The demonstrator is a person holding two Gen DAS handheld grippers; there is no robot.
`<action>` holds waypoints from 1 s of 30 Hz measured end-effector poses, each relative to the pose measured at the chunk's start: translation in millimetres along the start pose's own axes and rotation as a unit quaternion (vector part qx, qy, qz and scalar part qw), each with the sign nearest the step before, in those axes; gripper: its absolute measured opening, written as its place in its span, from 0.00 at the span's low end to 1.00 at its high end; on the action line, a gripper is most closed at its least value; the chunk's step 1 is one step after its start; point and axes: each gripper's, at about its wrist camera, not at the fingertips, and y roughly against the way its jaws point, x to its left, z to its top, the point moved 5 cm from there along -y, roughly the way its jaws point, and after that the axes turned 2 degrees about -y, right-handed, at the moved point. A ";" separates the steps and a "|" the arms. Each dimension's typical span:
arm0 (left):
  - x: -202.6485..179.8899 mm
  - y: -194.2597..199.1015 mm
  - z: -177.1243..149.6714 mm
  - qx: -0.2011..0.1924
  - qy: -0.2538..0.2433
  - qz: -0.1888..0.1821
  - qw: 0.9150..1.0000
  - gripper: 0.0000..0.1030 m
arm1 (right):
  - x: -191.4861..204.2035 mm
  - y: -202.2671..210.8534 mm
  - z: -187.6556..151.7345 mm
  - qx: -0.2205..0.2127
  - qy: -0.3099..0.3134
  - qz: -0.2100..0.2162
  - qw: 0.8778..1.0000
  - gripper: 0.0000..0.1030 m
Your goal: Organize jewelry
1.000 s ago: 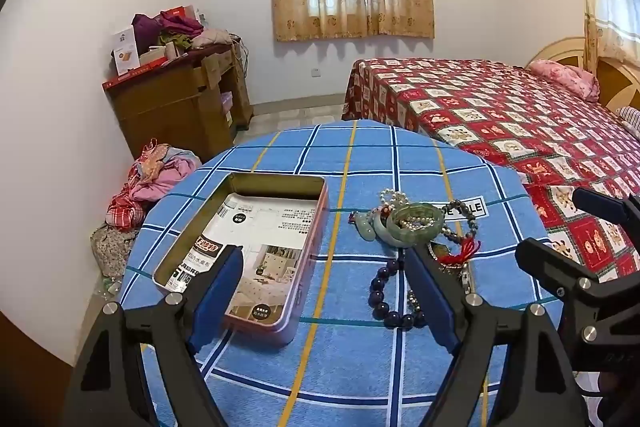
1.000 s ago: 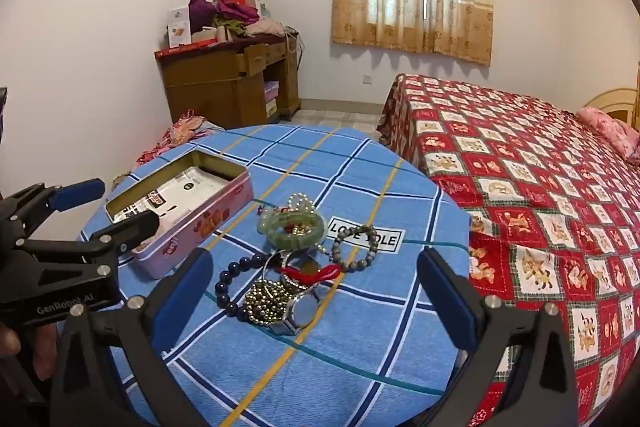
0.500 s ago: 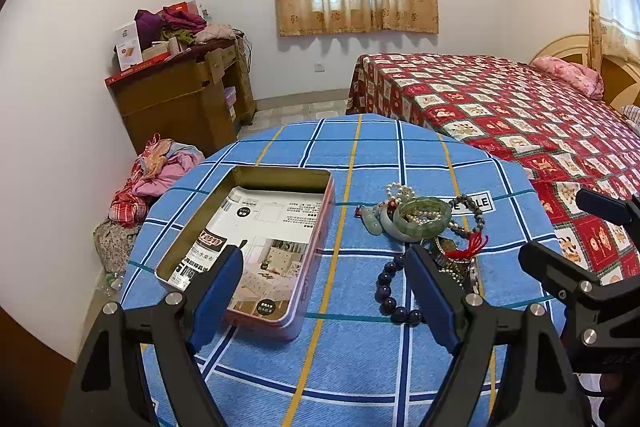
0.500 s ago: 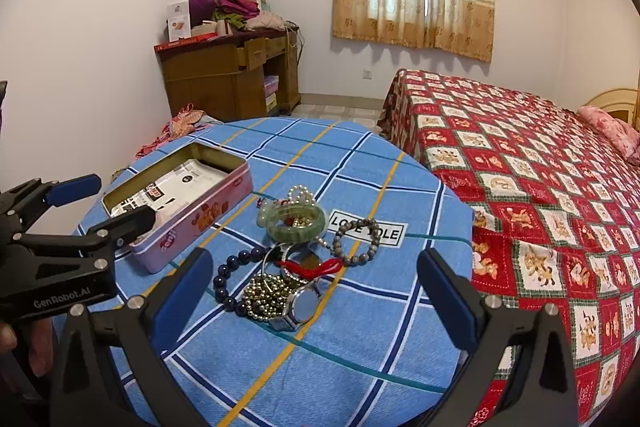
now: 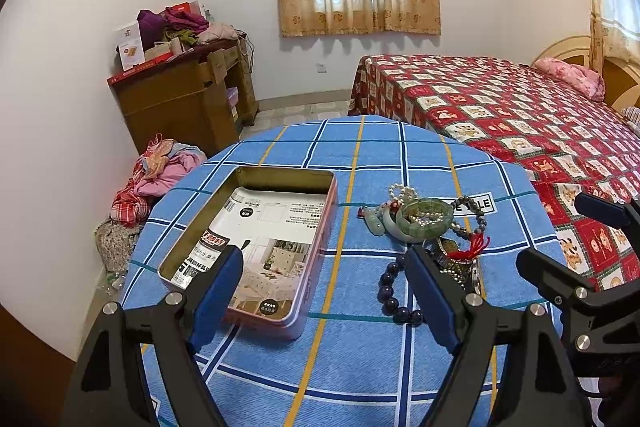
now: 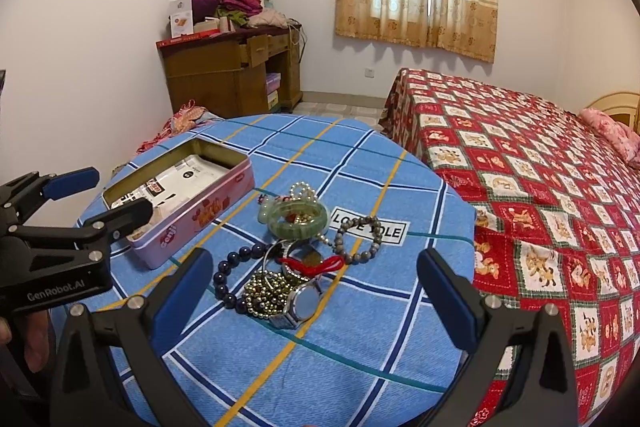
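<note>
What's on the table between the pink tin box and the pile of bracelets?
Nothing but bare blue checked tablecloth lies between the tin box and the bracelets; both wrist views show it.

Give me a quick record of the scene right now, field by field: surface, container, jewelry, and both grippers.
surface: round table with blue plaid cloth
container: open pink tin, only printed paper inside
jewelry: heaped beside the tin: green bangle, dark bead bracelet, grey bead bracelet, watch
left gripper: open, empty, above the table
right gripper: open, empty, above the heap
</note>
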 end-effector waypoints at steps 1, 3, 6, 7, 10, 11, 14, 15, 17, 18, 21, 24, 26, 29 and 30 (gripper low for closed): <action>-0.1 0.0 0.0 0.000 0.000 0.000 1.000 0.80 | 0.5 0.1 0.3 0.000 0.000 0.000 1.000 1.00; 0.0 0.1 -0.1 0.000 -0.001 0.000 1.000 0.80 | 0.8 -0.2 -0.2 0.001 0.000 0.000 1.000 1.00; 0.6 0.1 -0.2 0.000 -0.001 0.000 1.000 0.80 | 0.4 0.1 -0.4 0.001 0.001 0.000 1.000 1.00; 0.6 0.2 0.0 0.001 -0.001 0.000 1.000 0.80 | 0.5 -0.1 -0.2 0.001 0.002 0.000 1.000 1.00; 0.0 0.1 -0.1 0.000 0.000 0.000 1.000 0.80 | 0.8 -0.3 0.0 0.001 0.002 0.000 1.000 1.00; 0.0 0.0 -0.1 0.000 -0.001 0.000 1.000 0.80 | 1.2 -0.3 0.1 0.001 0.002 0.000 1.000 1.00; -0.1 0.0 -0.4 0.001 -0.001 0.000 1.000 0.80 | 1.7 -0.2 -0.1 0.002 0.002 -0.001 1.000 1.00; 0.1 0.1 -0.5 0.001 -0.001 0.000 1.000 0.80 | 1.8 -0.1 -0.6 0.002 0.002 0.000 1.000 1.00; 0.2 0.5 -1.0 0.001 -0.001 0.000 1.000 0.80 | 1.9 -0.4 -0.4 0.001 0.002 -0.001 1.000 1.00; 0.0 0.2 -1.0 0.001 -0.001 0.000 1.000 0.80 | 1.9 -0.4 -0.6 0.001 0.002 -0.001 1.000 1.00; 0.1 0.2 -1.0 0.001 0.000 0.000 1.000 0.80 | 2.2 -0.4 -0.6 0.001 0.002 -0.002 1.000 1.00; 0.2 0.3 -1.2 0.001 0.000 0.000 1.000 0.80 | 2.8 -0.9 -0.6 0.002 0.002 -0.001 1.000 1.00; 0.0 0.1 -1.0 0.001 0.000 0.000 1.000 0.80 | 2.9 -0.7 -0.5 0.002 0.003 -0.002 1.000 1.00; 0.0 -0.3 -1.8 0.002 0.000 0.000 1.000 0.80 | 3.6 -1.2 -1.3 0.002 0.004 -0.001 1.000 1.00; 0.1 -0.1 -1.9 0.001 -0.001 0.000 1.000 0.80 | 4.0 -1.6 -2.4 0.002 0.005 -0.002 1.000 1.00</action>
